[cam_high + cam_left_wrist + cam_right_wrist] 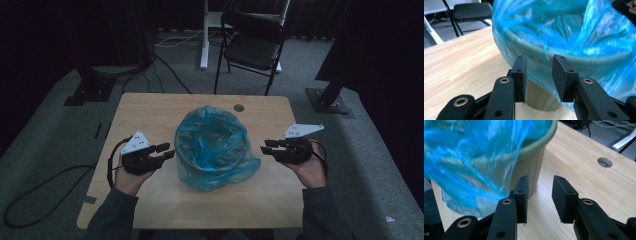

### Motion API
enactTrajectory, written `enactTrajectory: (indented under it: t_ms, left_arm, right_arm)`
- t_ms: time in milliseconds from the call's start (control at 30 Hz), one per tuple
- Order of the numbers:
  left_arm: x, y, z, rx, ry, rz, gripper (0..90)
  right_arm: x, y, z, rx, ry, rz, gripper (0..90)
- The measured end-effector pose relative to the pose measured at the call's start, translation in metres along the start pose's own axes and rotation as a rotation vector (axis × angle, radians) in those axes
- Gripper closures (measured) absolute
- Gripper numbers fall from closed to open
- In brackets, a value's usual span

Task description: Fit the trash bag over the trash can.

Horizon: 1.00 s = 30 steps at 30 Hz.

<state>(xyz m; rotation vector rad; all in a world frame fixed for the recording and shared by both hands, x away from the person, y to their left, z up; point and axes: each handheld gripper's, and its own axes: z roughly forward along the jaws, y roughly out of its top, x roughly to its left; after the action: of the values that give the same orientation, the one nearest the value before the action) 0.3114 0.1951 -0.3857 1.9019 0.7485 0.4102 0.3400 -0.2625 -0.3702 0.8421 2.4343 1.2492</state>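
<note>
Jaws of both grippers stand apart with nothing between them: left gripper (162,150) just left of the bin (534,157), right gripper (270,146) just right of it. Bin sits mid-table (150,107), blue bag (215,150) draped over its rim and hanging loose down the near side. Step judged: lining the bin, bag let go on both sides. Next likely calls for re-gripping the slack film and pulling it down evenly around the rim.
</note>
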Motion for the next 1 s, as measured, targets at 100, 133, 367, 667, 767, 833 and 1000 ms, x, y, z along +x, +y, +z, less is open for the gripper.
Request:
enactTrajectory:
  t_ms: [100,133,367,667,767,833,1000]
  left_arm:
    - [0.005,0.007,0.002,-0.016,0.005,-0.003,63.1]
    - [0.006,0.009,0.003,-0.018,0.002,-0.008,62.6]
    - [0.011,0.020,0.014,-0.021,-0.012,-0.018,60.4]
    - [0.021,0.037,0.032,-0.008,0.000,-0.023,59.4]
    - [0.023,0.041,0.039,0.005,0.004,-0.025,59.0]
    - [0.025,0.043,0.046,0.020,0.006,-0.026,58.8]
    - [0.031,0.049,0.063,0.053,0.020,-0.034,58.5]
  right_arm:
    - [0.001,0.009,0.001,-0.022,-0.002,0.001,65.8]
    - [0.002,0.012,0.002,-0.028,-0.002,-0.002,65.8]
    - [0.005,0.031,0.010,-0.086,0.007,0.008,66.1]
    - [0.002,0.051,0.024,-0.133,0.016,0.029,65.7]
    - [0.001,0.055,0.030,-0.132,0.030,0.035,64.7]
    - [0.000,0.056,0.033,-0.130,0.041,0.036,64.5]
    - [-0.003,0.057,0.040,-0.100,0.033,0.043,68.2]
